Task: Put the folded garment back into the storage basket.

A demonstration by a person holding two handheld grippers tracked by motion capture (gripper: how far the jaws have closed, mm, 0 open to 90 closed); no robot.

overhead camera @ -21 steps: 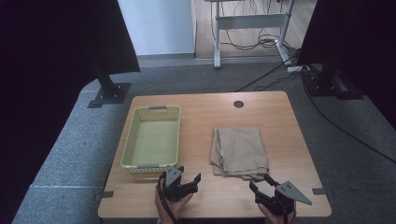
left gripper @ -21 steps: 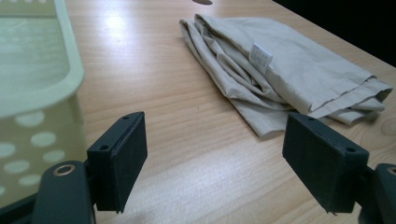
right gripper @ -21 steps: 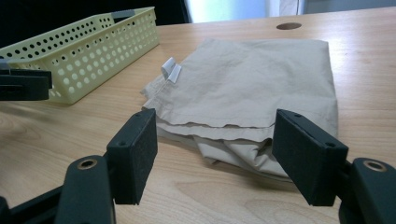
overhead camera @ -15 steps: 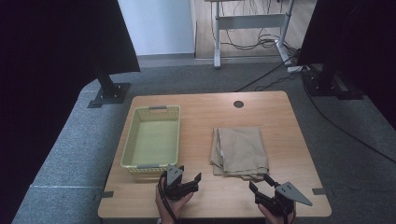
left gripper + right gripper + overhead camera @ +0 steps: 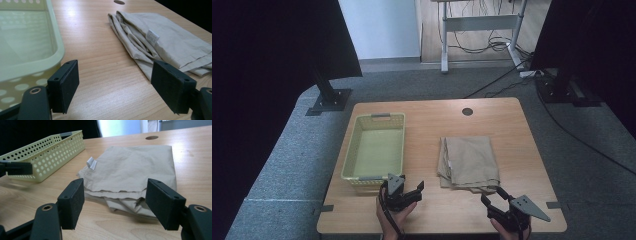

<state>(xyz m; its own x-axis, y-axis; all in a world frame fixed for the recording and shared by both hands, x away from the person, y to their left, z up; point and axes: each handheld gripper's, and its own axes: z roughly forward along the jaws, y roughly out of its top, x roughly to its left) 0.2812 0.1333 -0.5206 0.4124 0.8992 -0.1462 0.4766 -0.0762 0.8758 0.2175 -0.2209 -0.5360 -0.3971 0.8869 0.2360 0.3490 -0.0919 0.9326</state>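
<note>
A folded beige cloth (image 5: 469,161) with a small white label (image 5: 152,37) lies on the wooden table (image 5: 437,120), right of centre. Left of it stands an empty pale yellow perforated basket (image 5: 375,150). My left gripper (image 5: 409,186) hovers near the front edge, just in front of the basket's near rim, jaws open and empty. My right gripper (image 5: 493,197) is at the front right, just short of the cloth's near edge, jaws open with nothing between them. In the right gripper view the cloth (image 5: 130,173) lies straight ahead and the basket (image 5: 47,151) off to the left.
A round cable hole (image 5: 467,111) sits near the table's far edge. Grey carpet surrounds the table, with black stand bases (image 5: 329,100) at the far left and far right, and a desk frame with cables (image 5: 482,30) beyond.
</note>
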